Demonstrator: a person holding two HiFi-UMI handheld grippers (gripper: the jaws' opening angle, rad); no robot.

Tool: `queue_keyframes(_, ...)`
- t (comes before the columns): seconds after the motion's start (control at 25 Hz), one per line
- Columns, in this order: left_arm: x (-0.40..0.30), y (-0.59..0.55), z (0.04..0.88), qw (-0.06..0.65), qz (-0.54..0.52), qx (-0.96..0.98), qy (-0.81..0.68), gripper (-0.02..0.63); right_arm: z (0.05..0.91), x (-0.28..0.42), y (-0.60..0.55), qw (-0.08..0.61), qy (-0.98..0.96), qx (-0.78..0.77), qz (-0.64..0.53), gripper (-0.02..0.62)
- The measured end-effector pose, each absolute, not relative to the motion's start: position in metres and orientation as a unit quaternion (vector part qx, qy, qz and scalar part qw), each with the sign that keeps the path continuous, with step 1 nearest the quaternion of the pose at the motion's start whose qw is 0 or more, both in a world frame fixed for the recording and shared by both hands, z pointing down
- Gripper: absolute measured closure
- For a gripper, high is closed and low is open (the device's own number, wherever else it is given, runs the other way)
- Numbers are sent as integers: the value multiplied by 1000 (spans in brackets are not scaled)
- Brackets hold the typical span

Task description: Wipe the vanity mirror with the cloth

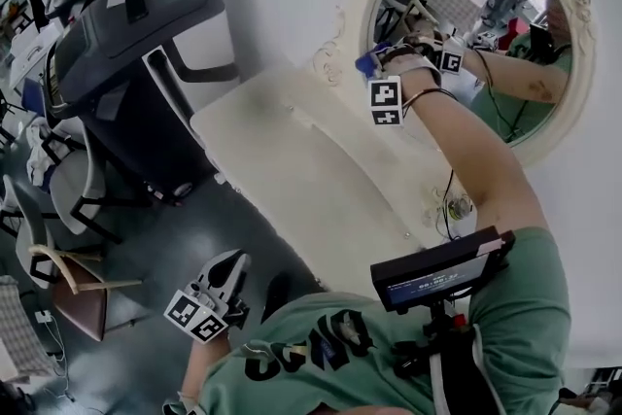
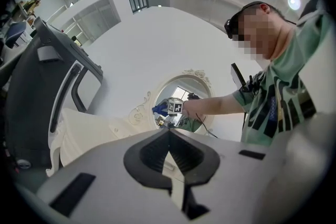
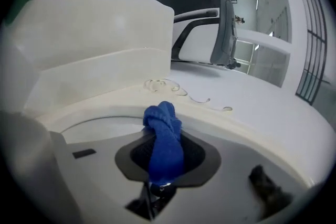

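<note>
The oval vanity mirror [image 1: 486, 34] hangs in an ornate white frame [image 1: 583, 83] on the wall above the table. My right gripper [image 1: 381, 61] is raised to the mirror's left rim and is shut on a blue cloth [image 1: 366, 63]. In the right gripper view the bunched cloth [image 3: 163, 118] sticks out past the jaws of the right gripper [image 3: 164, 136] and lies against the white frame [image 3: 236, 128]. My left gripper [image 1: 228, 265] hangs low beside my body, away from the table. In its own view the left gripper [image 2: 169, 134] has its jaws together with nothing held, and faces the distant mirror [image 2: 181, 97].
A cream vanity table [image 1: 292, 170] stands under the mirror, with a thin cable [image 1: 449, 209] near its back edge. A dark grey treadmill [image 1: 136, 44] stands at the left, close to the table. Chairs [image 1: 58, 209] crowd the floor further left. A small screen [image 1: 437, 269] hangs at my chest.
</note>
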State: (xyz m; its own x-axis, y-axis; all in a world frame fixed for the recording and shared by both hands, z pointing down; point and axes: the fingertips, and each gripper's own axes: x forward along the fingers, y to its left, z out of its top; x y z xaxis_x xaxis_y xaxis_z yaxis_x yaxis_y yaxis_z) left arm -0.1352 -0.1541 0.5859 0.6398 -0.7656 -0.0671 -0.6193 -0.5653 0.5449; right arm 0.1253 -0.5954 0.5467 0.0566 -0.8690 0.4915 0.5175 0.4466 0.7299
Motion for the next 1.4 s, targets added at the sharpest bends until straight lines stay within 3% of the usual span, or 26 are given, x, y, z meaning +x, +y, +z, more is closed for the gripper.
queue_keyframes(0.36, -150, -184, 603, 260, -146, 867, -400, 600, 548, 102, -643, 696, -464, 213, -505, 525)
queue_keyframes(0.72, -142, -206, 598, 265, -143, 880, -367, 600, 659, 161, -579, 749, -483, 144, -429, 526)
queue_keyframes(0.96, -148, -209, 598, 270, -139, 888, -345, 600, 700, 242, -494, 837, -476, 81, -258, 528)
queue_keyframes(1.2, -145, -212, 581, 256, -147, 906, -303, 600, 661, 314, -413, 908, -412, 48, -59, 528)
queue_keyframes(1.4, -132, -207, 566, 236, -150, 918, -280, 600, 625, 336, -376, 921, -385, 49, -24, 526)
